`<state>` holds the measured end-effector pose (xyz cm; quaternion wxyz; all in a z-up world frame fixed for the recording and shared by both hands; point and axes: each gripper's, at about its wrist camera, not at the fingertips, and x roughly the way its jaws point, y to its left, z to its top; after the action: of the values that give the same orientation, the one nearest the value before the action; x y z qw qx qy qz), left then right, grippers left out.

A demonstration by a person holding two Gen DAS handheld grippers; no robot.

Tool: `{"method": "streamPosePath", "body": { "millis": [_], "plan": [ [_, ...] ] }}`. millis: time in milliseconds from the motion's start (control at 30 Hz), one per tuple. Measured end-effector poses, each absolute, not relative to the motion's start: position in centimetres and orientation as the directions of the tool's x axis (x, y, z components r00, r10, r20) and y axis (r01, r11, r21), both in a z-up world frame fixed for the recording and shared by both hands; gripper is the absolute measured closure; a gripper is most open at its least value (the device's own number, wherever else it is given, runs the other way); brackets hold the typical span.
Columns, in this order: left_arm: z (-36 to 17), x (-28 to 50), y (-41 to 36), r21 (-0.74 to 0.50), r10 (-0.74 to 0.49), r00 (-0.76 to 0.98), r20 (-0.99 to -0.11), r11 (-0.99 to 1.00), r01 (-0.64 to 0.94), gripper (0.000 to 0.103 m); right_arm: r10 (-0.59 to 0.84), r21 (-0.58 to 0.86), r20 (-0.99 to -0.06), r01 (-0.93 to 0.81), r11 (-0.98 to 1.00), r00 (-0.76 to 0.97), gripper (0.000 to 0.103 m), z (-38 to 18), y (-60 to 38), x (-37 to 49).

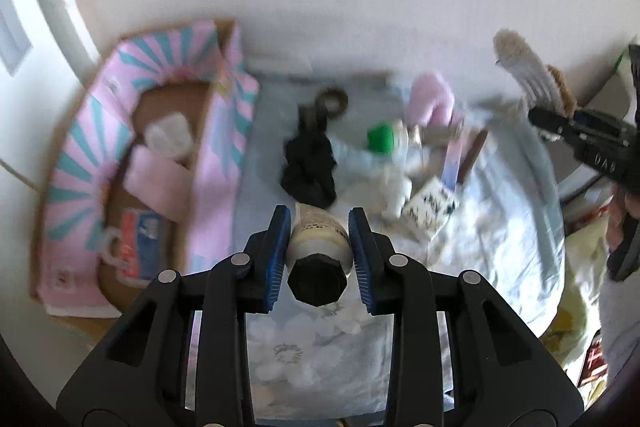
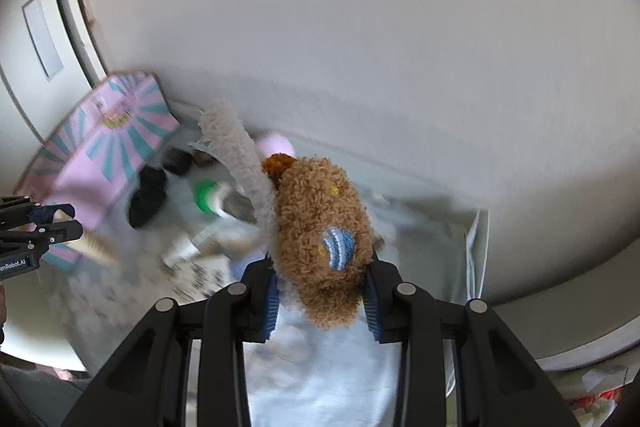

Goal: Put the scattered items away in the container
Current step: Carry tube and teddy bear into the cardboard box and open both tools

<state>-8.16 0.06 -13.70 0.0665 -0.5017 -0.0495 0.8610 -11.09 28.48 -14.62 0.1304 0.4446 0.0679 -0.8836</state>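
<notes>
Above bedsheet (image 1: 500, 227): left fingers (image 1: 280, 239) clamp bottle (image 1: 318, 239); right fingers (image 2: 272, 299) clamp plush toy (image 2: 320, 243).

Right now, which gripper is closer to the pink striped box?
Left. The left gripper, holding a bottle, sits beside the pink striped box; the right gripper is across the bed with a plush toy.

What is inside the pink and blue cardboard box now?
Inside the cardboard box lie a white bundle, a pink folded item and a red-blue packet. Anything beneath them is covered.
</notes>
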Motion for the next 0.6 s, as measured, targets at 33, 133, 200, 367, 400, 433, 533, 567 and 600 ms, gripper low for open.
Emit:
{"method": "streamPosePath", "body": {
  "millis": [33,133,200,367,400,433,533,567,600],
  "plan": [
    [-12.9,-8.4,-0.5,-0.158,0.166,-0.498,-0.851,-0.986,-0.06,0.076,-0.181,0.001,-0.796,0.299,-0.954,-0.577,0.071,-13.9,27.9,-11.1],
    [-10.7,-8.5,-2.1,-0.172,0.163,-0.53,-0.832,-0.985,-0.033,0.076,-0.218,0.004,-0.773,0.339,-0.941,-0.596,0.071,-11.2,25.4,-10.8],
    [-9.2,-8.2,-4.1,-0.172,0.148,-0.551,-0.821,-0.985,-0.008,0.076,-0.247,0.002,-0.759,0.378,-0.926,-0.603,0.071,-9.9,23.1,-11.1],
    [-6.6,-7.5,-9.0,-0.11,0.056,-0.582,-0.812,-0.992,0.058,0.076,-0.326,0.001,-0.723,0.472,-0.882,-0.609,0.071,-7.3,17.0,-12.2],
    [-6.4,-7.3,-9.7,-0.097,0.039,-0.585,-0.81,-0.993,0.067,0.076,-0.342,0.002,-0.719,0.49,-0.872,-0.605,0.071,-7.0,15.6,-12.6],
    [-6.3,-7.2,-10.5,-0.093,0.033,-0.587,-0.809,-0.993,0.073,0.076,-0.359,0.006,-0.716,0.509,-0.861,-0.599,0.071,-6.8,14.2,-12.8],
    [-7.0,-7.2,-12.4,-0.112,0.042,-0.579,-0.815,-0.99,0.085,0.076,-0.407,0.033,-0.714,0.554,-0.832,-0.57,0.071,-6.7,10.5,-13.5],
    [-7.5,-7.3,-12.9,-0.116,0.046,-0.572,-0.819,-0.989,0.087,0.076,-0.419,0.041,-0.716,0.566,-0.823,-0.558,0.071,-7.0,9.3,-13.7],
    [-8.1,-7.3,-13.2,-0.122,0.051,-0.565,-0.823,-0.989,0.087,0.076,-0.43,0.048,-0.723,0.581,-0.813,-0.542,0.071,-7.3,7.8,-14.0]
  ]
}}
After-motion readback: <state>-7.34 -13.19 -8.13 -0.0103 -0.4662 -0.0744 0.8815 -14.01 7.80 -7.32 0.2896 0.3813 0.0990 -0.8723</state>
